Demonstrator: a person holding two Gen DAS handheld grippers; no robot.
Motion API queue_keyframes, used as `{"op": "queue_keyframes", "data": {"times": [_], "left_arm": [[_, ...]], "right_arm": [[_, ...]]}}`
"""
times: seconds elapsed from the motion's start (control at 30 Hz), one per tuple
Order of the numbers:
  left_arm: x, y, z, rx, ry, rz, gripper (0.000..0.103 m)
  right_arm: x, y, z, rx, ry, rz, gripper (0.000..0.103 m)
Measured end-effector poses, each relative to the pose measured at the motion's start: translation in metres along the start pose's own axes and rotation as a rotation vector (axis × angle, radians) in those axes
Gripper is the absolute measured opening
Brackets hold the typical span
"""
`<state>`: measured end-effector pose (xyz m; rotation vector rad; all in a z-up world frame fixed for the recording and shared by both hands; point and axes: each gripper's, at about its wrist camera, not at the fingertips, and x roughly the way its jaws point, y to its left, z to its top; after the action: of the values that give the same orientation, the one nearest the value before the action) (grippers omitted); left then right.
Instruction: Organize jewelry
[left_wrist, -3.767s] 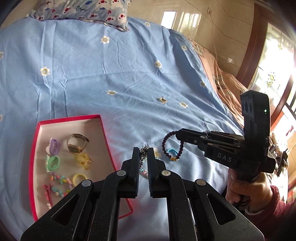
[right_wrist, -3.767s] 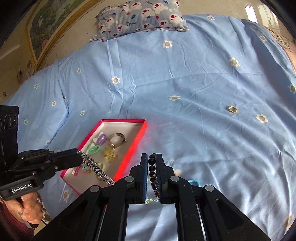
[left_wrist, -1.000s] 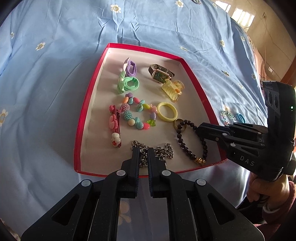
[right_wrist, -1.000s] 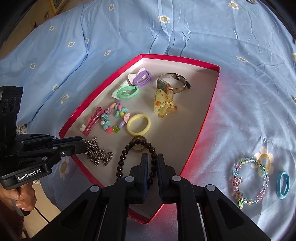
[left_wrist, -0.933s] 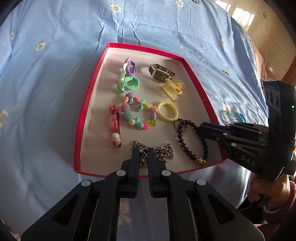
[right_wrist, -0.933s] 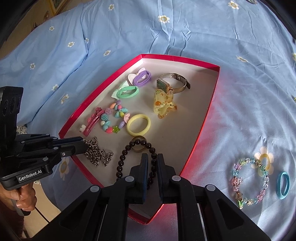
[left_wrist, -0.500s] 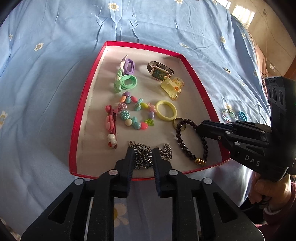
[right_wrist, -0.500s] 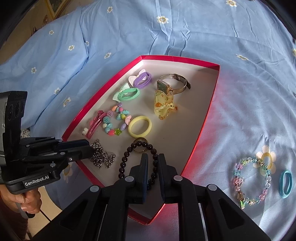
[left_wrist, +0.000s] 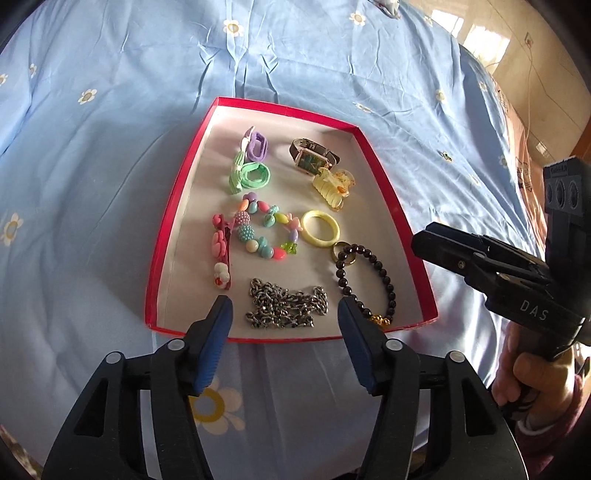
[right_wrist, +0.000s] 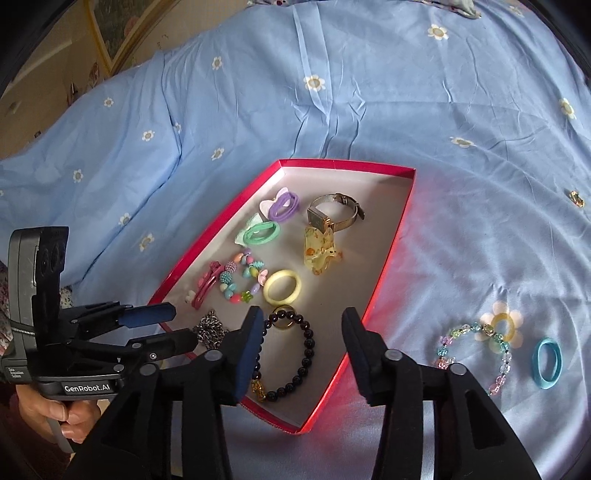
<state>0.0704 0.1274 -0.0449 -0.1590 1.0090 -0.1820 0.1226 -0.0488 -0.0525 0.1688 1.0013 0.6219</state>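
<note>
The silver chain (left_wrist: 286, 304) lies heaped at the near edge of the red tray (left_wrist: 388, 192), and the dark bead bracelet (right_wrist: 295, 354) lies curled just beside it, both down on the tray floor. The left gripper (left_wrist: 284, 343) has just been opening, jaws apart with the chain lying free beyond them; the right gripper (right_wrist: 301, 350) has been opening too, nothing pinched, the bracelet loose below. Best now, I'd say, to draw both tools straight up and back so no link or bead snags and drags out over the rim. The right wrist view shows what the left cannot: a pastel bead bracelet (right_wrist: 476, 354), a blue ring (right_wrist: 546, 363) and a small gold piece (right_wrist: 576, 198) lying out on the blue bedsheet (right_wrist: 332, 110), probably next to collect.
</note>
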Motion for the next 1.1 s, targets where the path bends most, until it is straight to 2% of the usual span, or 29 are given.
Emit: {"op": "queue_keyframes", "data": {"times": [0.1,0.3,0.5,0.63,0.93,1.03,1.1], "left_arm": [[-0.003,0.000,-0.002,-0.006,-0.012,-0.002,0.063],[-0.010,0.001,-0.004,-0.028,-0.031,0.002,0.075],[-0.016,0.004,-0.008,-0.061,-0.056,0.033,0.080],[-0.023,0.010,-0.011,-0.095,-0.090,0.066,0.084],[-0.028,0.008,-0.029,-0.108,-0.155,0.122,0.090],[-0.031,0.005,-0.037,-0.101,-0.182,0.151,0.097],[-0.036,0.004,-0.040,-0.094,-0.206,0.166,0.098]], "right_arm": [[-0.001,-0.001,-0.003,0.010,-0.002,0.005,0.056],[-0.008,-0.003,-0.010,0.032,-0.022,0.012,0.066],[-0.013,-0.002,-0.012,0.036,-0.043,0.018,0.076],[-0.015,-0.002,-0.016,0.043,-0.047,0.029,0.087],[-0.020,-0.003,-0.028,0.060,-0.081,0.045,0.088],[-0.022,-0.003,-0.035,0.065,-0.096,0.054,0.088],[-0.024,-0.002,-0.038,0.056,-0.108,0.053,0.088]]}}
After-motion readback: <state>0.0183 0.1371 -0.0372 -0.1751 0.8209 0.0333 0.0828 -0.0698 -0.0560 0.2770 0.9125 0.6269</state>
